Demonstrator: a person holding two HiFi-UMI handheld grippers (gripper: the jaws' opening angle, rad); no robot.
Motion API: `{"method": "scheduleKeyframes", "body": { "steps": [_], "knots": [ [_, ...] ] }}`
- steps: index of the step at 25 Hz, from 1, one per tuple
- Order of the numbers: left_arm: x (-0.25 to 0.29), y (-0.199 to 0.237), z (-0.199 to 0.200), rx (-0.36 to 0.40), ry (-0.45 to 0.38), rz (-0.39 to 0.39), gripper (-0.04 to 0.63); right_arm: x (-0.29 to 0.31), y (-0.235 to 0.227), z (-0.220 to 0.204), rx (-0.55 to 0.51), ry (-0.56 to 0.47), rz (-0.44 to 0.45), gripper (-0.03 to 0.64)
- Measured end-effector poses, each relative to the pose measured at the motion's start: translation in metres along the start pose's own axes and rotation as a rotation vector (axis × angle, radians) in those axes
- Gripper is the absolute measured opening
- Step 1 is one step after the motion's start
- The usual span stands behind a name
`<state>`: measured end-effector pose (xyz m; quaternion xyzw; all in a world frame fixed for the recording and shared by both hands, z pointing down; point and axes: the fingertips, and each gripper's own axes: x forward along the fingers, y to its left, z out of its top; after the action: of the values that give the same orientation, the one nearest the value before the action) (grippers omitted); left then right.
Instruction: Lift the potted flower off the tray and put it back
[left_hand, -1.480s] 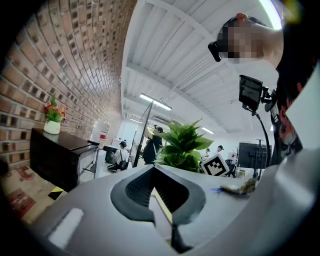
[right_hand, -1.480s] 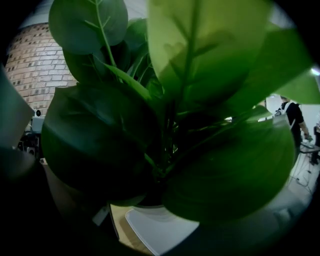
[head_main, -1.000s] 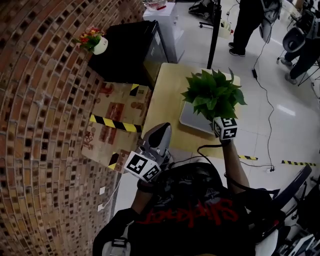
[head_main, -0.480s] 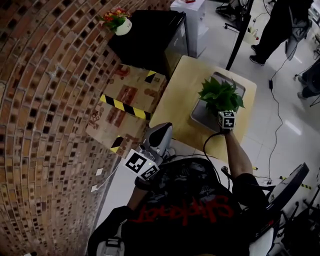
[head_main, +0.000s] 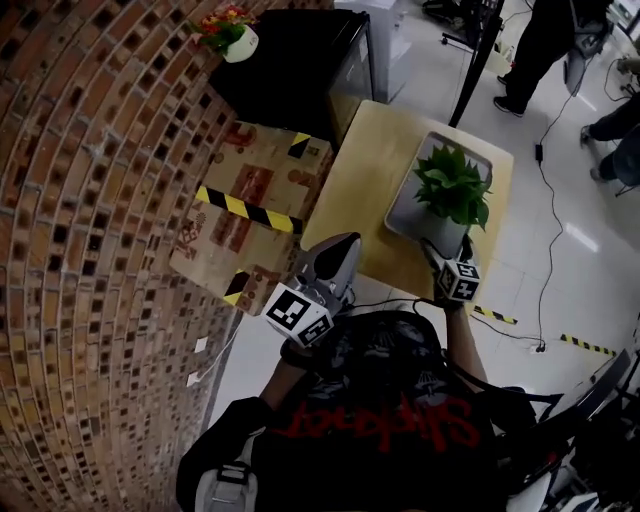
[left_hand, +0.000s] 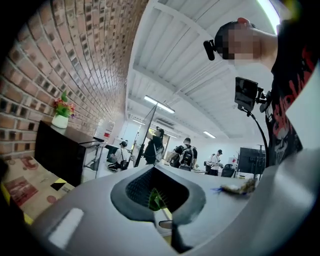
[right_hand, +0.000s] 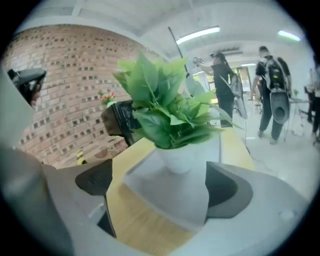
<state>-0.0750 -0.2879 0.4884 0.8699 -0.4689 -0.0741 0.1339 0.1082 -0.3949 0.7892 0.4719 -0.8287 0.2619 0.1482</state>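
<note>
The potted flower (head_main: 452, 190), green leaves in a white pot (right_hand: 187, 150), stands upright on the grey tray (head_main: 403, 205) on the wooden table (head_main: 360, 175). My right gripper (head_main: 440, 255) is at the tray's near edge, just in front of the pot. Its jaws are opening, and its pads (right_hand: 95, 182) stand wide on either side of the pot without pressing on it, so my right gripper (right_hand: 162, 187) holds nothing. My left gripper (head_main: 335, 255) hangs off the table's near left corner with its jaws together and nothing between them. In its own view, my left gripper (left_hand: 160, 197) points level across the room.
A cardboard box (head_main: 255, 195) with yellow-black tape leans by the brick wall (head_main: 90, 200) left of the table. Behind it a black cabinet (head_main: 290, 70) carries a small flower pot (head_main: 228, 30). A black pole (head_main: 478, 55) and several people stand beyond the table.
My right gripper came down with the potted flower, which hung above the tray and now stands on it. The jaws have spread off the pot. My left gripper barely shifted.
</note>
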Motion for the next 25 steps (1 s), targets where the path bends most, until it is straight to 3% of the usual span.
{"method": "scheduleKeyframes", "body": {
  "steps": [2, 4, 7, 9, 12, 14, 16, 21, 25],
  "knots": [
    [0.008, -0.002, -0.005, 0.002, 0.016, -0.056, 0.002, -0.024, 0.022, 0.007, 0.009, -0.050, 0.037, 0.520],
    [0.016, -0.005, -0.012, 0.000, 0.033, -0.115, 0.002, -0.055, 0.038, 0.027, -0.016, -0.144, 0.038, 0.355],
    [0.024, -0.005, -0.023, -0.032, 0.068, -0.172, 0.002, -0.099, 0.059, 0.067, -0.077, -0.296, 0.020, 0.180],
    [0.026, -0.010, -0.028, -0.052, 0.093, -0.195, 0.002, -0.125, 0.085, 0.101, -0.116, -0.358, 0.040, 0.016],
    [0.035, -0.020, -0.027, -0.051, 0.106, -0.254, 0.002, -0.159, 0.127, 0.159, -0.195, -0.440, 0.064, 0.001],
    [0.049, -0.023, -0.023, -0.033, 0.096, -0.307, 0.002, -0.172, 0.134, 0.194, -0.220, -0.506, 0.001, 0.000],
    [0.053, -0.024, -0.024, -0.021, 0.092, -0.334, 0.002, -0.184, 0.134, 0.211, -0.176, -0.548, -0.050, 0.000],
    [0.054, -0.030, -0.029, 0.002, 0.112, -0.371, 0.002, -0.202, 0.127, 0.211, -0.185, -0.545, -0.123, 0.000],
    [0.051, -0.033, -0.034, -0.004, 0.126, -0.396, 0.002, -0.205, 0.129, 0.199, -0.201, -0.530, -0.124, 0.000]
  ]
}}
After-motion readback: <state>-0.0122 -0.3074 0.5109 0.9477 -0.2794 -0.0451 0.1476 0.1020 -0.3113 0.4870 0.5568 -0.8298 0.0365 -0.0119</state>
